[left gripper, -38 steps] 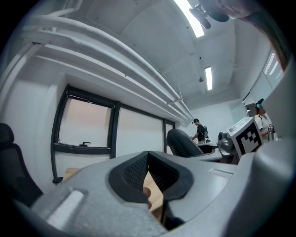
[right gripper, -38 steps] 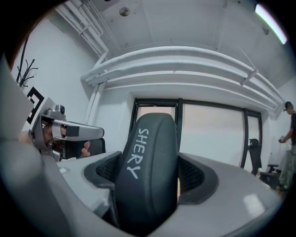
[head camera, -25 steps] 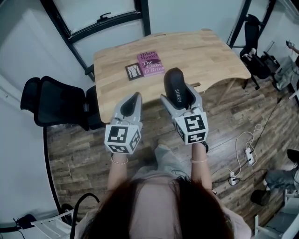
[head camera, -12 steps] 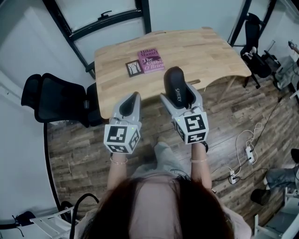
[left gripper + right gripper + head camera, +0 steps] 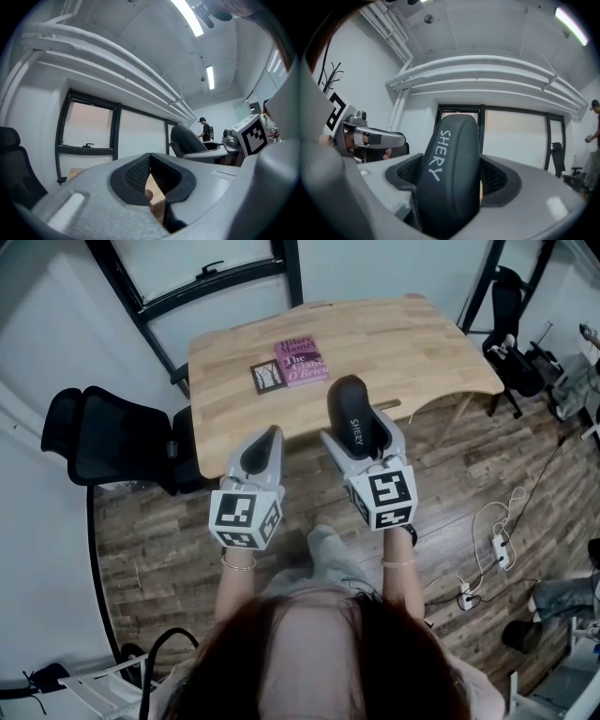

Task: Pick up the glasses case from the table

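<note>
The black glasses case with white lettering is held up off the wooden table, clamped between the jaws of my right gripper. In the right gripper view the glasses case fills the middle, standing between the two dark pads. My left gripper hovers near the table's front edge, to the left of the right one. Its jaws meet with nothing between them in the left gripper view.
A purple book and a small dark card lie on the table's left part. A black office chair stands left of the table. Cables and a power strip lie on the wooden floor at right.
</note>
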### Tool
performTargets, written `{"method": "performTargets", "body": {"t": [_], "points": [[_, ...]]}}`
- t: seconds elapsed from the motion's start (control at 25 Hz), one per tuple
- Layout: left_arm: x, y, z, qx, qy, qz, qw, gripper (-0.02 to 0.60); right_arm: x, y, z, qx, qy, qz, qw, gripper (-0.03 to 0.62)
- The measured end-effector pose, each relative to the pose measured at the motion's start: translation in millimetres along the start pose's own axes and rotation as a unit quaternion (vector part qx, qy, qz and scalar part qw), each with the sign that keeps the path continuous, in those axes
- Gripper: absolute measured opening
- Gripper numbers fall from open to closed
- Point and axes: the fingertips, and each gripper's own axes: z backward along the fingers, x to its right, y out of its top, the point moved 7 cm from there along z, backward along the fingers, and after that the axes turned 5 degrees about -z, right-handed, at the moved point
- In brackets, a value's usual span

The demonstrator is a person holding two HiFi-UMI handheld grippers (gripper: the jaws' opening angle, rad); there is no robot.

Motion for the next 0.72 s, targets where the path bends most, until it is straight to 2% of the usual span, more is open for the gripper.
{"method": "performTargets", "body": {"t": [0.72], "points": [[-4.2, -5.6, -10.2, -0.005, -0.004, 0.008, 0.9999, 0.009, 3.8, -2.9, -12.1, -0.001, 0.001, -0.003, 1.000, 0.373]]}}
